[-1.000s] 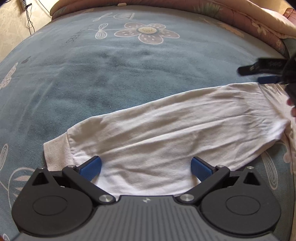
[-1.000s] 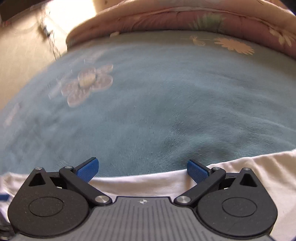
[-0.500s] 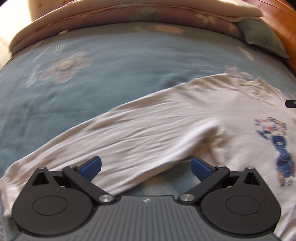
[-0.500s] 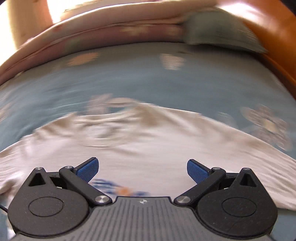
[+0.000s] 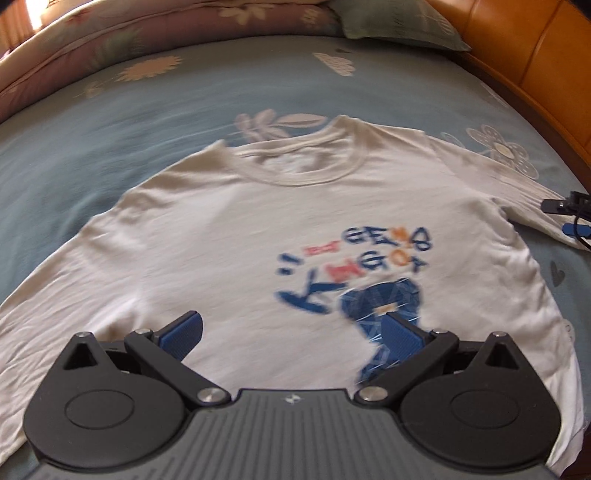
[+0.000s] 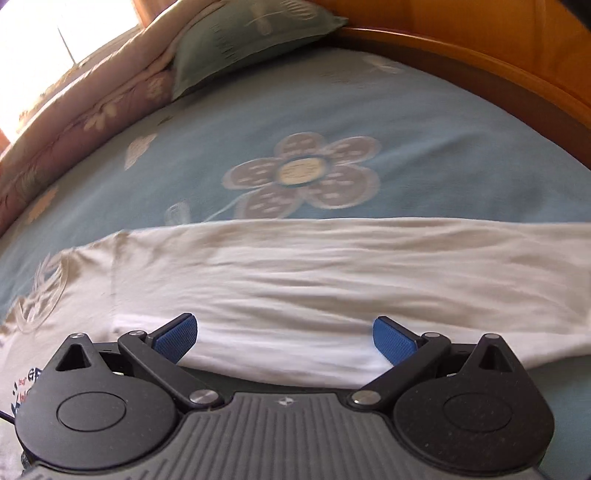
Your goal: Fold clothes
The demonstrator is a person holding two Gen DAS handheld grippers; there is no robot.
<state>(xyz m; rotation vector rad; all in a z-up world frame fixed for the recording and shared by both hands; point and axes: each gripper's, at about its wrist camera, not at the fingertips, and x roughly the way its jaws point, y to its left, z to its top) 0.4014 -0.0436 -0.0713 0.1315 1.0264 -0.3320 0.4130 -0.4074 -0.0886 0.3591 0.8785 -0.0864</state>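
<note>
In the left wrist view, the folded quilt [image 5: 92,48] runs along the upper left of the frame, above the blue flowered bedsheet [image 5: 110,122]. The white long-sleeved shirt [image 5: 229,236] lies spread flat and face up across the middle, its neck toward the top and one sleeve trailing off the left edge. The left gripper [image 5: 291,334] sits at the bottom centre with its blue pads wide apart over the shirt's chest, holding nothing. The blurred blue and orange print [image 5: 354,273] lies right of centre. The green pillow [image 5: 391,22] and orange headboard [image 5: 517,48] fill the upper right, and the tip of the right gripper [image 5: 569,214] shows at the right edge beside the other sleeve.

In the right wrist view, the shirt's body is at the lower left, and its sleeve [image 6: 351,280] stretches across the frame to the right edge. This gripper's pads likewise stand wide apart over the sleeve's near edge, empty.
</note>
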